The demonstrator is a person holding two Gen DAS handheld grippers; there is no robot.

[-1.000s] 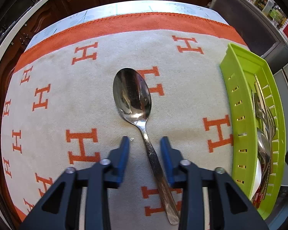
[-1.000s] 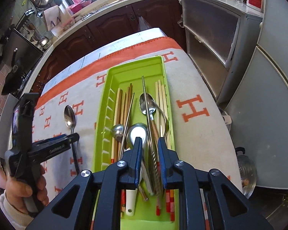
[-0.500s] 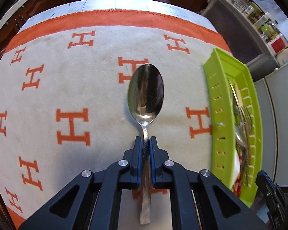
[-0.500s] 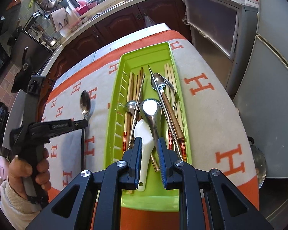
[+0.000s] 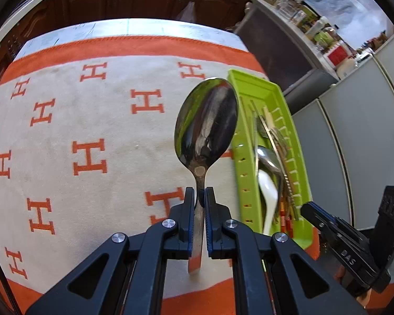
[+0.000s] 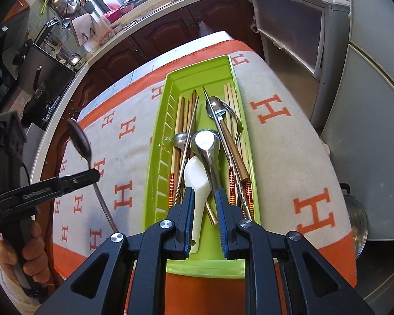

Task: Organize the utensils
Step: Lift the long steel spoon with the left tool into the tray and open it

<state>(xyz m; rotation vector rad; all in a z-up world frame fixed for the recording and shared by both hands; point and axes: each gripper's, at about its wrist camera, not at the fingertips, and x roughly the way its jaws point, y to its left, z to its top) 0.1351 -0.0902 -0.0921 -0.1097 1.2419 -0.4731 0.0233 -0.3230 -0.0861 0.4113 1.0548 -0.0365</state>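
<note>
Pinching spoon (image 5: 206, 128) neck between fingers (image 5: 189, 210)

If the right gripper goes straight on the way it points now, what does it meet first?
Probably the white spoon lying in the green tray: it sits directly ahead of the right gripper. Depth is unclear, so the neighbouring steel ladle might touch first.

Spoon (image 5: 206, 128) handle mostly hidden between my left hand-held gripper (image 5: 199, 197) pads. Tray (image 6: 170, 99) near end hidden behind my right hand-held gripper (image 6: 203, 202). Counter jars (image 5: 296, 13) blurred.
</note>
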